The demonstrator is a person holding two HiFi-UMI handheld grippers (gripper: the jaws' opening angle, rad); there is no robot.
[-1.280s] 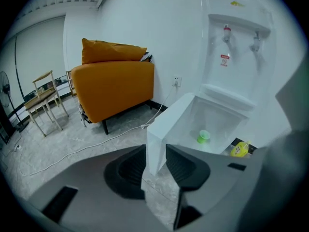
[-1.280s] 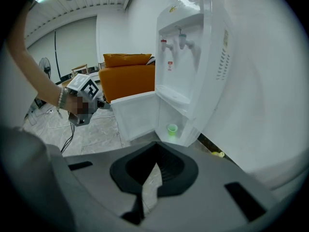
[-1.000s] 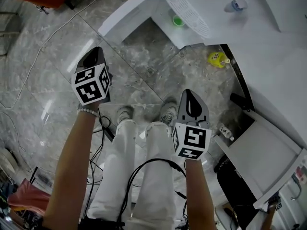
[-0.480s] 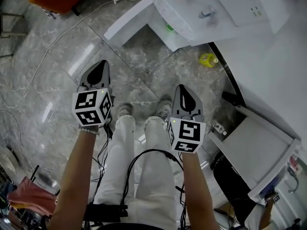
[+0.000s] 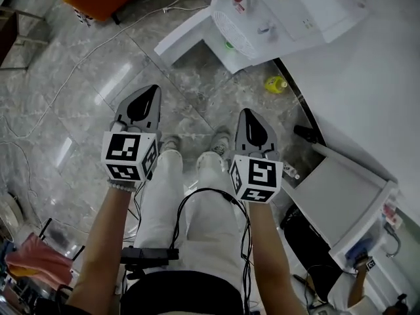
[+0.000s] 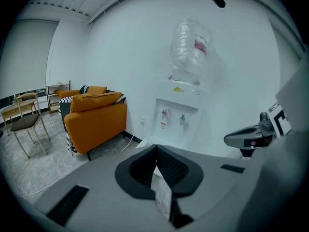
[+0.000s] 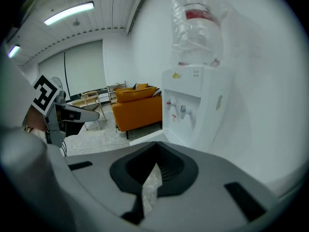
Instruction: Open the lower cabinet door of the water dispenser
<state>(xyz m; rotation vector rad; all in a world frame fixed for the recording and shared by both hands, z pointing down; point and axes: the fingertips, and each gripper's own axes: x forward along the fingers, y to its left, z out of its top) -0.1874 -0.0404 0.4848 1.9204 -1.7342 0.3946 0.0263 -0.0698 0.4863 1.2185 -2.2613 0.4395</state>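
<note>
Both grippers closed and empty before the water dispenser [image 5: 282,12].
Jaws of left gripper [image 5: 149,92] and right gripper [image 5: 250,113] touch; cabinet door [image 5: 187,35] stands open, mostly hidden in both gripper views.

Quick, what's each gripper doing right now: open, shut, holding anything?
Left gripper: closed, jaws together, holding nothing.
Right gripper: closed, jaws together, holding nothing.
</note>
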